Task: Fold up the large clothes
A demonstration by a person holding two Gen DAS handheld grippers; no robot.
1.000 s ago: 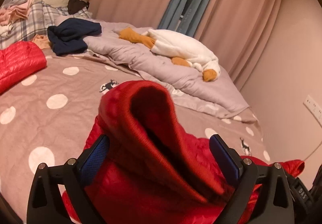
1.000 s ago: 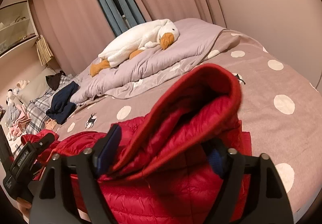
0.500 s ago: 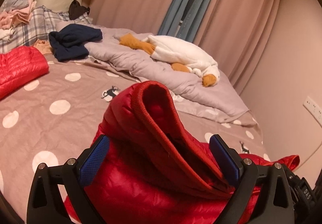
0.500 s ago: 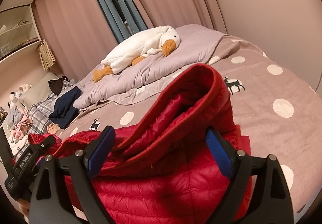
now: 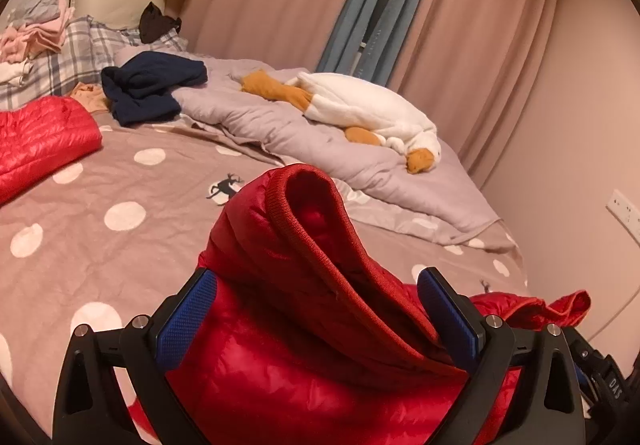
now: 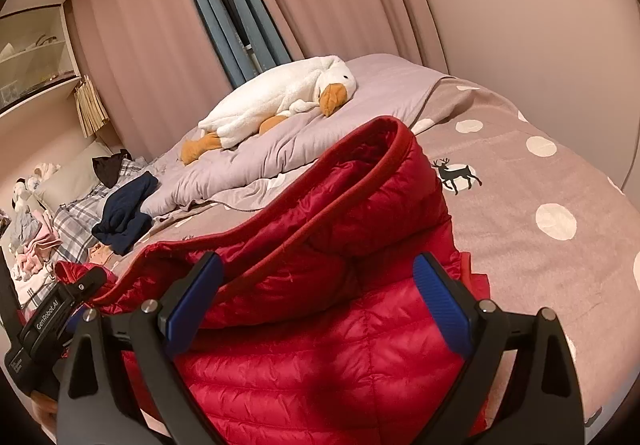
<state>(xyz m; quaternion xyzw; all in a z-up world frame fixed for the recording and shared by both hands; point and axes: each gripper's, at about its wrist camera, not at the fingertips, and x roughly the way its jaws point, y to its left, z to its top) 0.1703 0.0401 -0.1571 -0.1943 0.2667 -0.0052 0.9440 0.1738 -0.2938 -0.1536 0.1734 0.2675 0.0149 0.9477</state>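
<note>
The red jacket (image 6: 340, 345) lies on the bed (image 6: 540, 265), bunched between both sets of jaws, its ribbed hem (image 5: 320, 245) standing up in a loose arch just ahead of the pads. The right gripper (image 6: 320, 305) is opening, its blue pads off the cloth on either side, the jacket between them but not pinched. The left gripper (image 5: 316, 321) stands wide too, and its right pad seems to brush the hem without clamping it, so both look released

The risk, as I judge it, is that the puffy fill springs back: the raised fold may flop open or slide sideways once the jaws draw away, spoiling the fold. A pad snagging the hem on the way out could drag it along

Beyond the left jaws and to their left a second red piece (image 5: 40, 141) rests apart on the bed. Further ahead lie a navy garment (image 5: 148, 89), a grey duvet (image 5: 320, 149) and a plush goose (image 5: 360, 109) on it. None of these crowds the jaws; the sheet just ahead of them is bare
</note>
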